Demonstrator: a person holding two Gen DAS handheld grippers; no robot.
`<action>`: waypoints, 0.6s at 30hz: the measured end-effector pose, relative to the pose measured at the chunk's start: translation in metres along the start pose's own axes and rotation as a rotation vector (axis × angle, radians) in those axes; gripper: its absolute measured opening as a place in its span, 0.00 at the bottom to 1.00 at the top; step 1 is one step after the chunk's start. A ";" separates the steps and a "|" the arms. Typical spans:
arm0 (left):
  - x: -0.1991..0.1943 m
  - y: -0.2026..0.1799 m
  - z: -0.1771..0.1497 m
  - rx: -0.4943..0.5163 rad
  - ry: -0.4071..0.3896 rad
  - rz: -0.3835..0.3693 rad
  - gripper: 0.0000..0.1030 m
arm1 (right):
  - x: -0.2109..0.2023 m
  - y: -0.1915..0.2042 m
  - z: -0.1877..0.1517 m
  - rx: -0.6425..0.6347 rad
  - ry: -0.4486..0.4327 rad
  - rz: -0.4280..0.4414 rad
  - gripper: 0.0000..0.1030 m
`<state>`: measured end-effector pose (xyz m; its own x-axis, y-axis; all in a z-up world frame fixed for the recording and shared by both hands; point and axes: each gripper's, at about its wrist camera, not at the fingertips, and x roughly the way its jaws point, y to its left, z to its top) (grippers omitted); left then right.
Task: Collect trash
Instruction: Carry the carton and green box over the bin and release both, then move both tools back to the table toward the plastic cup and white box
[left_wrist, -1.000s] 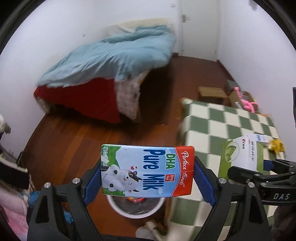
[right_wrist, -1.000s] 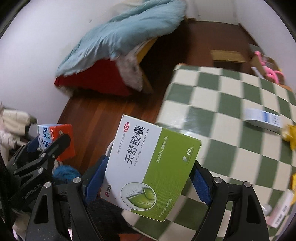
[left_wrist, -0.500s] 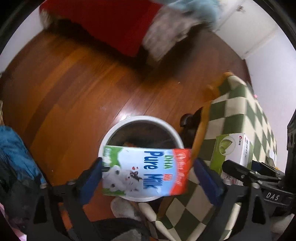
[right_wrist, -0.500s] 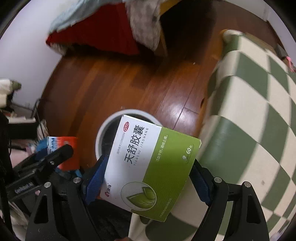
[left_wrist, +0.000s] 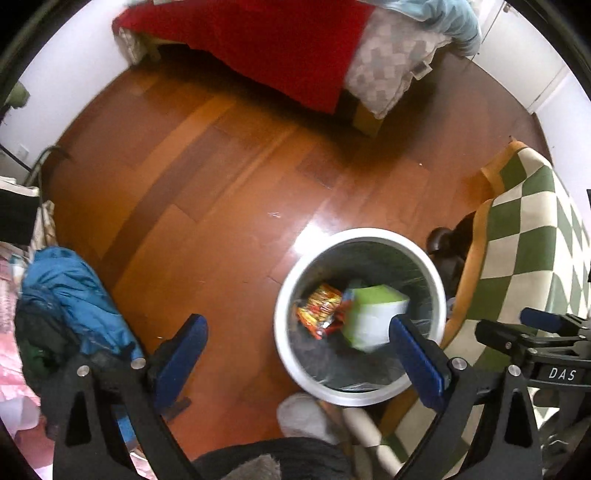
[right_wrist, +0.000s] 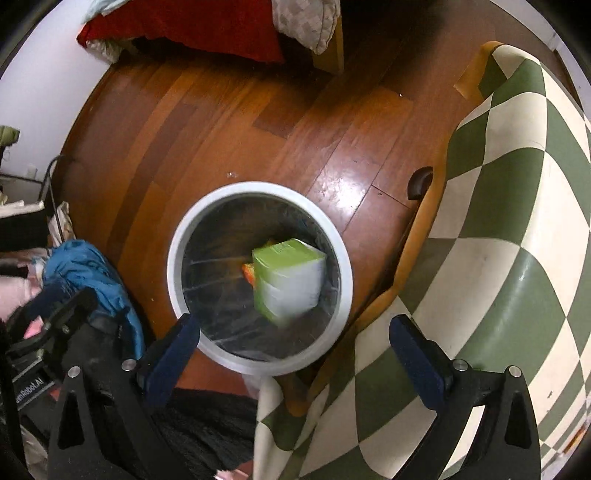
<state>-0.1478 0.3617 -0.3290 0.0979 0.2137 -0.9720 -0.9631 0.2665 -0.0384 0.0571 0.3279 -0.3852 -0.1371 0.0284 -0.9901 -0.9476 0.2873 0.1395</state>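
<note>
Left gripper (left_wrist: 297, 345) pointing down, fingers spread wide, empty, right gripper (right_wrist: 295, 343) likewise, just opened

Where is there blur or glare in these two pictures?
Left wrist view: the green and white box in the bin is smeared, with floor glare beside the rim. Right wrist view: the box is again blurred, with floor glare; both views bend at the edges.

The bin (right_wrist: 258, 277) sits mid-frame on the floor (right_wrist: 258, 110), a box (right_wrist: 290, 280) inside it. The table (right_wrist: 517, 221) fills the right side; the bed (right_wrist: 207, 26) lies along the top.
</note>
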 end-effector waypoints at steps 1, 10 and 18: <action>-0.002 0.000 -0.001 0.005 -0.003 0.008 0.97 | -0.001 0.002 -0.003 -0.004 -0.002 -0.006 1.00; -0.031 -0.008 -0.021 0.044 -0.030 0.040 0.97 | -0.027 0.000 -0.060 -0.003 -0.040 -0.066 1.00; -0.068 -0.011 -0.039 0.069 -0.079 0.051 0.97 | -0.060 0.004 -0.092 0.017 -0.104 -0.039 1.00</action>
<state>-0.1535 0.3072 -0.2720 0.0712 0.3015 -0.9508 -0.9482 0.3164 0.0293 0.0354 0.2394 -0.3236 -0.0689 0.1163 -0.9908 -0.9464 0.3065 0.1018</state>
